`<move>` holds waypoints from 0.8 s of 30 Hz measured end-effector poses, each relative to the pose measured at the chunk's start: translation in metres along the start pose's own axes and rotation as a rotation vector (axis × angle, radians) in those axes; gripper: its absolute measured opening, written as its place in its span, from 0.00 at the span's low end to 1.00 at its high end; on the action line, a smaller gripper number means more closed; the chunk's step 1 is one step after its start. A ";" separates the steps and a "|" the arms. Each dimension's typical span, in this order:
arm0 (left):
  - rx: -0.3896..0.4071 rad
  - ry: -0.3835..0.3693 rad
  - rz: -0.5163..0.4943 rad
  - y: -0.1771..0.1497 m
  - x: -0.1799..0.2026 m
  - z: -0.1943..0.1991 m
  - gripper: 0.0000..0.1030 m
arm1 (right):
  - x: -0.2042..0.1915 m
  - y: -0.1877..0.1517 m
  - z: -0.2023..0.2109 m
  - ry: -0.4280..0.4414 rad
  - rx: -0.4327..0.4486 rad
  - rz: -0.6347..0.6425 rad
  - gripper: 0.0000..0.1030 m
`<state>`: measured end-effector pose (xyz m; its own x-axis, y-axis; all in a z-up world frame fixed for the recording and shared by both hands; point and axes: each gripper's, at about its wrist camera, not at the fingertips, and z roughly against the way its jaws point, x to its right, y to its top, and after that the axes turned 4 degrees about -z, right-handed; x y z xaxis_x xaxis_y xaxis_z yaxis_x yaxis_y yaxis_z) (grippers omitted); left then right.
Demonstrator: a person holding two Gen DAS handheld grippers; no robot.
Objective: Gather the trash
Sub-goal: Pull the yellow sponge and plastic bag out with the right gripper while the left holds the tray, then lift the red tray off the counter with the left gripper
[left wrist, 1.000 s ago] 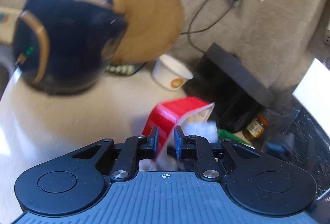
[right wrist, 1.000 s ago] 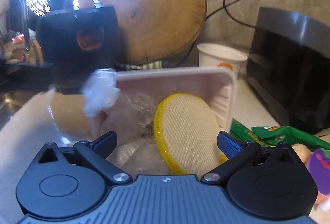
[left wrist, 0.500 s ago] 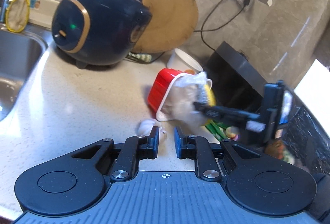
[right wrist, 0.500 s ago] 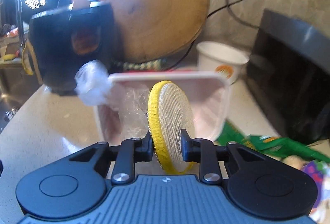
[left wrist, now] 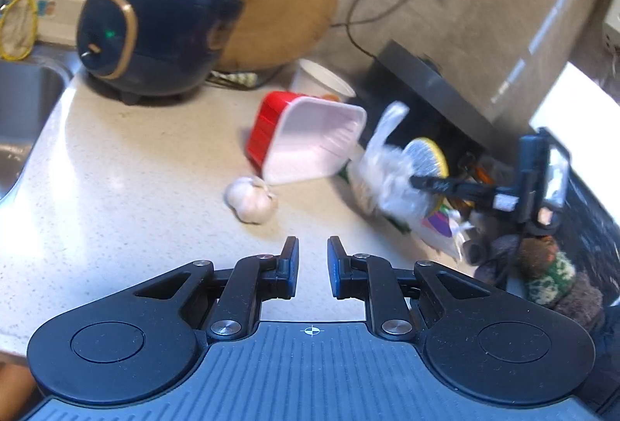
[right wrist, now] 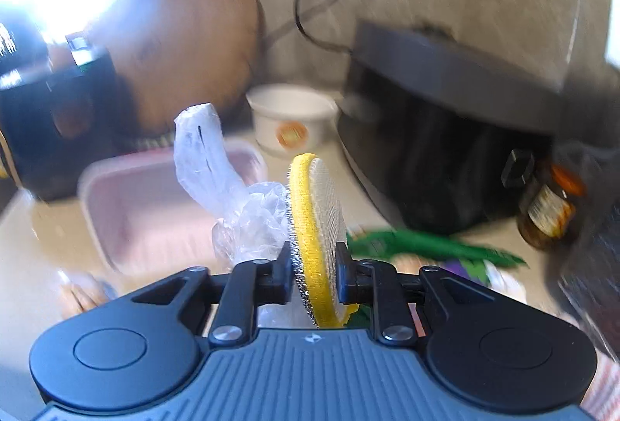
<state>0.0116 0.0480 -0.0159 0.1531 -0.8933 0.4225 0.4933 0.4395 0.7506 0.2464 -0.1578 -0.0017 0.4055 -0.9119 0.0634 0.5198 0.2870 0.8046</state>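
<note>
Pinching a yellow scrubber [right wrist: 316, 227] (plastic wrap [right wrist: 236, 204] alongside), the right tongs [right wrist: 313, 275] hover right of the tray [left wrist: 310, 144]; left tongs [left wrist: 313, 268] sit nearly closed, empty.

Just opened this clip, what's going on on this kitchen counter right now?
A person is clearing trash with two handheld grippers. The right gripper is shut on a yellow-rimmed mesh pad, with crumpled clear plastic bunched against it, held above the counter. The red and white tray lies tipped and empty on the counter, a garlic bulb beside it. The left gripper holds nothing, its jaws a narrow gap apart, above bare counter short of the garlic.
</note>
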 end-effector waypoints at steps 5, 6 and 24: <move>-0.009 0.016 -0.057 0.004 0.016 -0.003 0.18 | 0.016 -0.016 0.011 -0.078 0.040 0.002 0.52; -0.011 0.022 -0.063 0.006 0.017 -0.005 0.18 | 0.017 -0.017 0.016 -0.075 0.055 0.004 0.57; 0.040 0.200 -0.566 0.111 0.049 -0.108 0.21 | 0.029 -0.052 0.090 0.049 0.094 -0.087 0.90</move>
<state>0.1664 0.0432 0.0329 0.0359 -0.9881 -0.1496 0.5131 -0.1102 0.8512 0.1631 -0.2255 0.0114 0.3990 -0.9163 -0.0362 0.4831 0.1765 0.8576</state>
